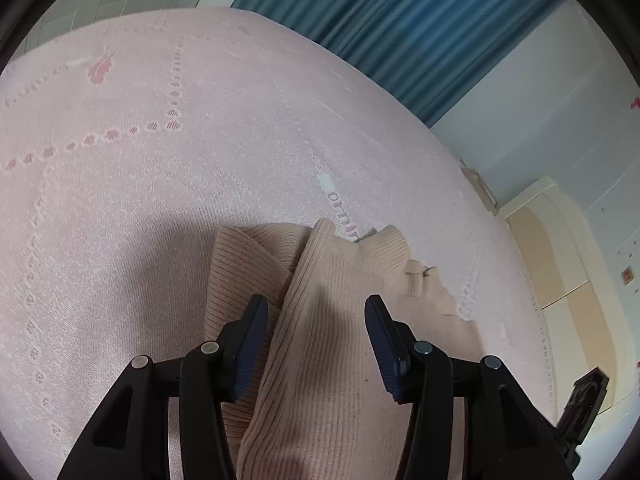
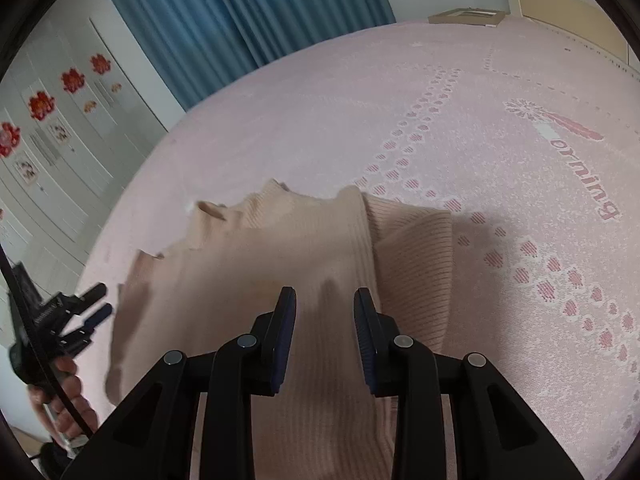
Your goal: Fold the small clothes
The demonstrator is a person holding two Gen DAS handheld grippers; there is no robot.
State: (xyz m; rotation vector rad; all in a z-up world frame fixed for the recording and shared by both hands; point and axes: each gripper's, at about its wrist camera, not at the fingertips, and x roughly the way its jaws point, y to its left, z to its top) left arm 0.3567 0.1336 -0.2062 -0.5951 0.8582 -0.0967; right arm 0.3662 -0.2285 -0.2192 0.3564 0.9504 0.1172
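Observation:
A beige ribbed knit garment (image 1: 328, 320) lies on a pink bedspread (image 1: 140, 200), partly folded, with one layer lying over another. My left gripper (image 1: 316, 304) is open just above it, jaws wide, holding nothing. In the right wrist view the same garment (image 2: 280, 256) spreads below my right gripper (image 2: 325, 296), which is open with a narrower gap and empty. The left gripper (image 2: 98, 302) also shows at the far left of the right wrist view, held in a hand beside the garment's edge.
The bedspread (image 2: 500, 100) has pink dotted lines, a feather motif and lettering. Blue curtains (image 2: 240, 8) hang behind the bed. A white wardrobe with red flower stickers (image 2: 40, 104) stands at the left. A flat box (image 2: 466, 16) lies at the bed's far edge.

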